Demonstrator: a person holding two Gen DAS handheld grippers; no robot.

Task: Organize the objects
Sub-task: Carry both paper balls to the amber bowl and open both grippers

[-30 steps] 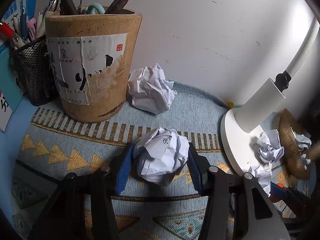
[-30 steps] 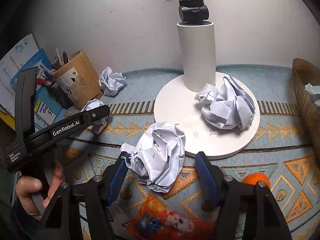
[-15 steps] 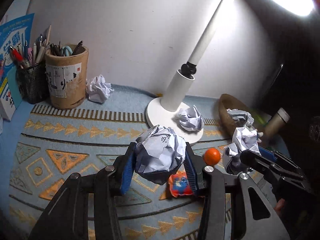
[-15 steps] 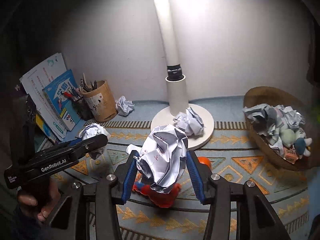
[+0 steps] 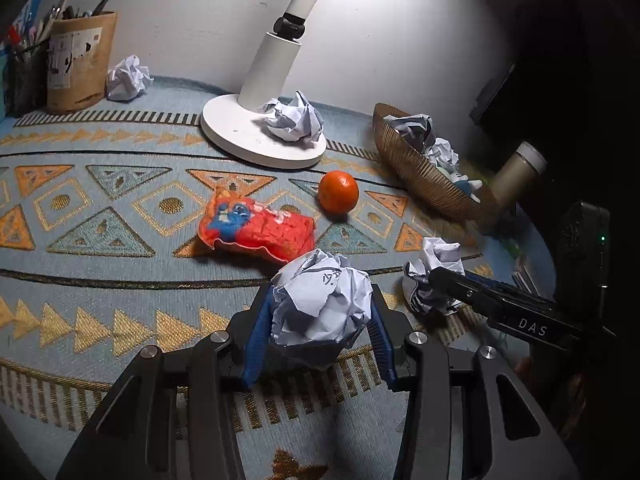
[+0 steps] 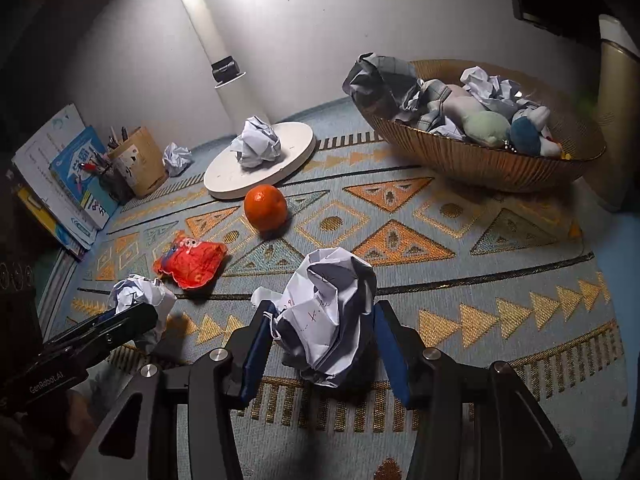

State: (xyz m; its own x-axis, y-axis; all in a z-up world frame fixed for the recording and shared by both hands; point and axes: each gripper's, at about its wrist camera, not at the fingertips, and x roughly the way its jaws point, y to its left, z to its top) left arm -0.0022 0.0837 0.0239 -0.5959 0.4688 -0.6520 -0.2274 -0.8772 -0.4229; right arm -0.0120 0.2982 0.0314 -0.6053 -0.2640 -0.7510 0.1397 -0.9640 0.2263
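My left gripper [image 5: 318,330] is shut on a crumpled white paper ball [image 5: 320,304] and holds it above the patterned mat. My right gripper [image 6: 324,344] is shut on a second crumpled paper ball [image 6: 328,312], also held above the mat; it also shows in the left wrist view [image 5: 434,276]. The left gripper's ball shows in the right wrist view [image 6: 140,296]. A woven brown basket [image 6: 480,156] at the right holds several paper balls and soft toys. One more paper ball [image 5: 294,118] lies on the lamp base, another [image 5: 128,78] by the pen holder.
A white desk lamp [image 5: 260,128] stands at the back middle. An orange [image 5: 338,192] and a red snack packet [image 5: 256,228] lie on the mat [image 5: 100,208]. A cardboard pen holder [image 5: 80,64] and books [image 6: 76,176] stand at the left. A beige bottle [image 5: 516,172] stands behind the basket.
Both grippers have lifted their paper balls off the mat, pulled back and swung toward the right, so the basket now looms closer in the right wrist view.
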